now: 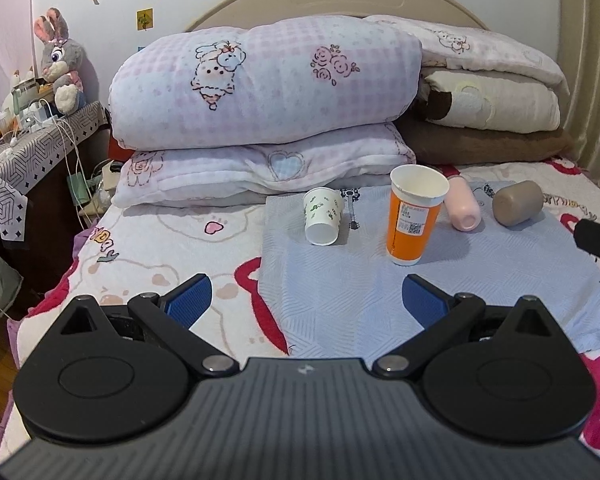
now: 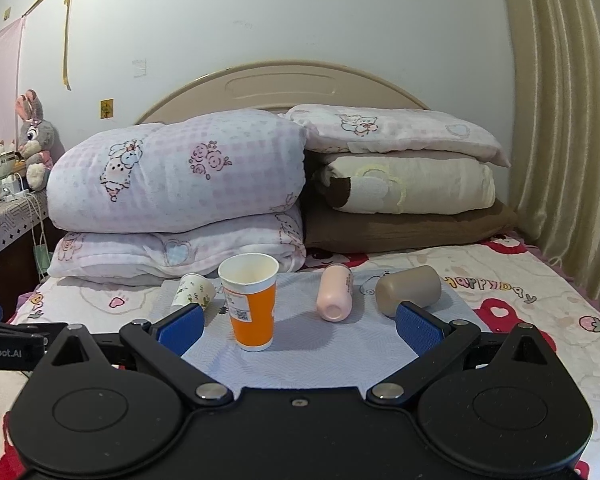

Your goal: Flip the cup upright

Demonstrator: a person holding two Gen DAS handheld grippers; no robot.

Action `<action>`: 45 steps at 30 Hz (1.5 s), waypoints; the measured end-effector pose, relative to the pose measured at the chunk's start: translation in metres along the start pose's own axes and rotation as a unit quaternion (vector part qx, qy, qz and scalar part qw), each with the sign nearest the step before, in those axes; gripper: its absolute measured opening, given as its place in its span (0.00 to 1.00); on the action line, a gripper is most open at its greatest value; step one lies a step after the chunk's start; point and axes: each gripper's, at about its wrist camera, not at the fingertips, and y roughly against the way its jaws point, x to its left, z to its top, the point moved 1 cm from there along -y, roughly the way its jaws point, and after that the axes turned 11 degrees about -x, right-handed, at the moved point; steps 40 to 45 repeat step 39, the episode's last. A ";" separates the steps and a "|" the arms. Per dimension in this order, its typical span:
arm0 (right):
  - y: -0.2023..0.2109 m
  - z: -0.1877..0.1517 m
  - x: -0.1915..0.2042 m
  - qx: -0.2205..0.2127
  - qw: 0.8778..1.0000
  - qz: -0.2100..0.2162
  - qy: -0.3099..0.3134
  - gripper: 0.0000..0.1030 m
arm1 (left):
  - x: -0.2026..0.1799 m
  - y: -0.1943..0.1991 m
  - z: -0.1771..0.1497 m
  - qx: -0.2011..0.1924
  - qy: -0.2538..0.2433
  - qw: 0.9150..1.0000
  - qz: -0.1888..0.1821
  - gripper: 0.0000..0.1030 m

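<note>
While nothing is gripped, the left wrist view shows the left gripper (image 1: 306, 298) spread wide and empty over the pale blue mat (image 1: 340, 292). Ahead stand the orange cup (image 1: 414, 220), upright, and the small floral cup (image 1: 323, 216), which looks tipped; the pink cup (image 1: 464, 208) and brown cup (image 1: 518, 203) lie on their sides further right.

From the right wrist view, the right gripper (image 2: 300, 330) is equally wide and empty, with the pink cup (image 2: 335, 293) straight ahead and the brown cup (image 2: 409, 290) beside it. I'd close across a fallen cup's middle, gently on this soft bedding, then rotate.
</note>
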 end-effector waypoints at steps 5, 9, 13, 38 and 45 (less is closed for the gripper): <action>-0.002 -0.001 -0.001 0.002 1.000 -0.005 0.004 1.00 | -0.003 -0.001 0.000 0.006 -0.004 1.000 -0.001 1.00; -0.001 -0.001 0.000 0.002 1.000 -0.005 0.005 1.00 | -0.003 -0.001 0.000 0.007 -0.005 1.000 -0.001 1.00; -0.002 -0.001 0.000 0.001 1.000 -0.006 0.005 1.00 | -0.003 -0.002 -0.001 0.010 -0.007 1.000 -0.001 1.00; -0.001 -0.004 -0.001 0.000 1.000 -0.005 0.009 1.00 | -0.004 -0.003 -0.001 0.013 -0.023 1.000 0.007 1.00; -0.001 -0.004 -0.001 0.000 1.000 -0.005 0.009 1.00 | -0.005 -0.002 -0.001 0.013 -0.023 1.000 0.007 1.00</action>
